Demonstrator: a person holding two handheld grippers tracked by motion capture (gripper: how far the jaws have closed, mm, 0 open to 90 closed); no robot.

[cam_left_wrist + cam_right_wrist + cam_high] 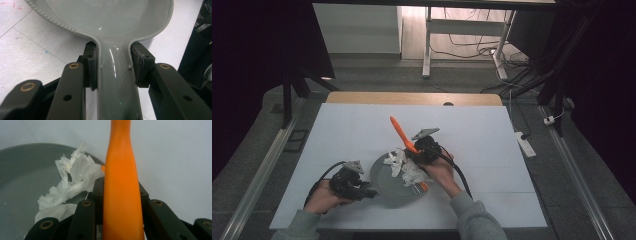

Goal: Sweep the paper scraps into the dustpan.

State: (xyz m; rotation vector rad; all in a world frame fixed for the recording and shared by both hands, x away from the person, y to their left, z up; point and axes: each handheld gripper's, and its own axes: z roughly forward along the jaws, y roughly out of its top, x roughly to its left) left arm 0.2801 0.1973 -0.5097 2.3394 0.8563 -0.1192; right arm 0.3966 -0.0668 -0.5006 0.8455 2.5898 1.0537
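Observation:
A grey dustpan (387,192) lies on the white table near its front edge. Its handle (115,85) is clamped between the pads of my left gripper (113,65), which is shut on it from the left (358,188). Crumpled white paper scraps (404,167) lie in the pan's far right part. My right gripper (424,150) is over the pan's right rim, shut on an orange brush handle (121,170). The handle (400,131) slants up and away to the left. In the right gripper view the scraps (72,180) sit just left of the jaws, inside the pan (22,170).
The white table top (492,145) stretches wide to the right and back, ending at a wooden strip (412,98). Beyond it on the floor stand desk legs (427,45) with cables. A power strip (526,142) lies on the floor to the right.

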